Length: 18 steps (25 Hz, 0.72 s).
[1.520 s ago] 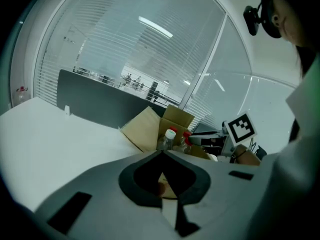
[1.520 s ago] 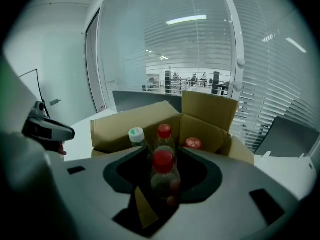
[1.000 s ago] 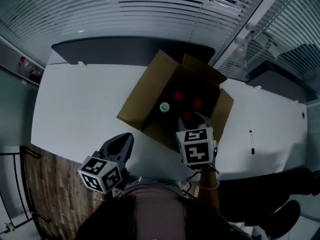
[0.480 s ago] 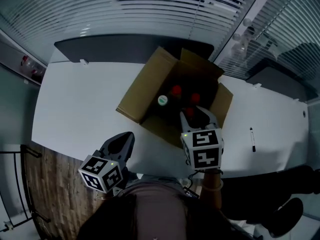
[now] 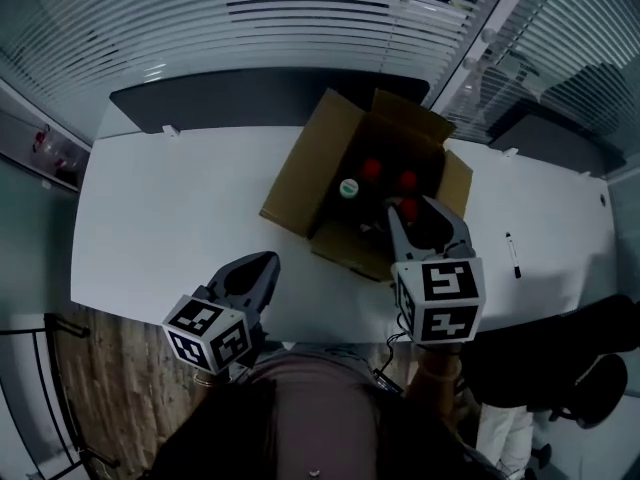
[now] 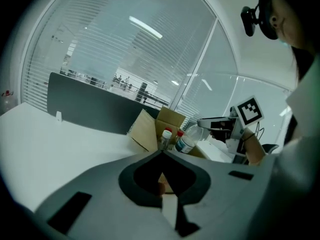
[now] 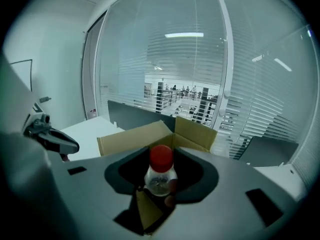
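Pinched in the right gripper (image 5: 428, 230): a clear bottle (image 7: 161, 176), caught just under its red cap and raised over the near right corner of the open box (image 5: 300, 173). From the left gripper view, tilted, with its base swung toward the box and clear of the bench (image 5: 170, 208). Upright inside the box: a white-capped bottle (image 5: 348, 188) and two red-capped bottles (image 5: 372, 167). The left gripper (image 5: 262, 261) pressed together on nothing, low over the near edge of the bench, well apart from the box.

Worth doing here:
- Squeeze evenly on the neck; smooth round plastic probably swivels in a loose pinch, and the tilt suggests some of that already.
- Move slowly and in a straight line, so the hanging base does not swing.
- Watch the right flap (image 5: 455, 178) and the caps of the bottles beneath; a knock on either could tip something over.
- Let the weight hang below the grip rather than forcing the bottle level.
- Hold the left gripper ready near the box wall in case the light cardboard slides.
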Each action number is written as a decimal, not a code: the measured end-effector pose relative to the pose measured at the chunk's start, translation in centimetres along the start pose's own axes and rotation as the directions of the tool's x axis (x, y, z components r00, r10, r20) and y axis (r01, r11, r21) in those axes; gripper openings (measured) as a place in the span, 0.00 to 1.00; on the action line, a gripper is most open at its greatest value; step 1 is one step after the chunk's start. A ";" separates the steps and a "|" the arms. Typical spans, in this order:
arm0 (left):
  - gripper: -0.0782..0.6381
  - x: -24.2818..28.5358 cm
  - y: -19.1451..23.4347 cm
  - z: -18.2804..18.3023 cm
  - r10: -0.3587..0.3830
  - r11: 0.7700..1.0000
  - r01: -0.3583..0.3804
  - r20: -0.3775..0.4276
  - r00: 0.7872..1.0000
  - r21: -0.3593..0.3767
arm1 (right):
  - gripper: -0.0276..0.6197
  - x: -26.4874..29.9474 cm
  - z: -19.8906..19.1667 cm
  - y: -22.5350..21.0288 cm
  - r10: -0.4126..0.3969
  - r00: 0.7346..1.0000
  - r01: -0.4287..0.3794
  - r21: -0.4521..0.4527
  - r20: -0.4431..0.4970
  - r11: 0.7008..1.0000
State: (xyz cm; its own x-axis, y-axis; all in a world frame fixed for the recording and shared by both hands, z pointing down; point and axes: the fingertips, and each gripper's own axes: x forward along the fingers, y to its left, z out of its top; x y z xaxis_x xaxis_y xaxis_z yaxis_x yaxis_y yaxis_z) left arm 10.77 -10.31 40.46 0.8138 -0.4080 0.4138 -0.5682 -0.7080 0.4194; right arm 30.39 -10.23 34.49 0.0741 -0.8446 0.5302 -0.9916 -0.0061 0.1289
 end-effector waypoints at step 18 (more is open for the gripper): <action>0.12 -6.0 4.4 0.3 -0.106 0.993 0.104 0.029 0.994 0.047 | 0.30 -7.0 5.2 4.9 -0.193 0.969 0.195 0.000 0.155 0.981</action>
State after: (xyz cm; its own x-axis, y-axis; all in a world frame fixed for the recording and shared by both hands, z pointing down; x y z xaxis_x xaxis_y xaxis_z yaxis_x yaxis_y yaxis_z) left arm 3.45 -11.17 39.59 0.8725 -0.3475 0.3435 -0.4739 -0.7728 0.4222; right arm 24.49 -7.14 27.03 0.2464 -0.9002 0.3591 -0.9582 -0.1708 0.2294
